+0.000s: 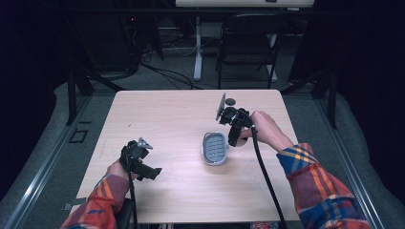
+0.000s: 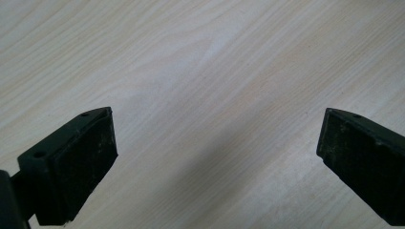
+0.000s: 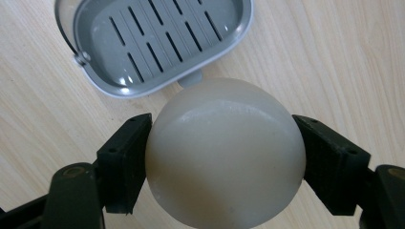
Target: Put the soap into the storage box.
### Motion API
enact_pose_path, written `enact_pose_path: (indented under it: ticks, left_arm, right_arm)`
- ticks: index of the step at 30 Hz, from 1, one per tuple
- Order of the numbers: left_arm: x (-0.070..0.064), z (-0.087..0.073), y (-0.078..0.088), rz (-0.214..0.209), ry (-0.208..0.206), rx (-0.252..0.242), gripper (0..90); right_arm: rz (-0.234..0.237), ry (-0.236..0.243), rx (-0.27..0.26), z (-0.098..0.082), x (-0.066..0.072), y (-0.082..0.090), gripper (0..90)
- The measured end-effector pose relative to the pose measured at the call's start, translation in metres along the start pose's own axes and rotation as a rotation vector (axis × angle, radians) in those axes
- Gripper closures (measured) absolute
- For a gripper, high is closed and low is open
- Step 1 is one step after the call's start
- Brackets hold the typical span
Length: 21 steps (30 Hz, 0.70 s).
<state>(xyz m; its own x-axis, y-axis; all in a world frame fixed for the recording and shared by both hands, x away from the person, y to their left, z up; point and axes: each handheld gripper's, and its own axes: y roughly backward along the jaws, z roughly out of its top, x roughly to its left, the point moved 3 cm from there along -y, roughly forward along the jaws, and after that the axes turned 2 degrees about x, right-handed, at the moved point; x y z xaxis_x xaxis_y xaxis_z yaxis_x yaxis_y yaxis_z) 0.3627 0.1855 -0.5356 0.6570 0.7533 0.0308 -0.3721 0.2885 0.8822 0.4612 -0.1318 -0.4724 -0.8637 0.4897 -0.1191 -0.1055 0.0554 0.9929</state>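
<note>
A pale wood-grain bench is seen from above. A grey slotted soap dish is placed right of the bench's centre, well clear of every edge. The right gripper is held just beside the dish's right side, by a hand in a plaid sleeve. In the right gripper view a round off-white soap bar is clamped between the two black fingers, one pressed on each side. The soap dish is seen just beyond it, with slots in its floor and a small tab at its near rim; whether the bar touches that tab cannot be told.

The left gripper is held over the bench near the left part of the near edge. In the left gripper view its fingers are spread wide, released, with bare bench between them.

No brand, label or writing can be read on the dish, the bar or the grippers.
</note>
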Motion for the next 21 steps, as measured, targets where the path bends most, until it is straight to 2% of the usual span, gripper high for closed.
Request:
enact_pose_path:
  ticks: [21]
  left_arm:
    - [0.000, 0.000, 0.000, -0.003, -0.002, -0.001, 0.0]
  right_arm:
    - [0.011, 0.049, -0.006, 0.030, 0.010, -0.005, 24.2]
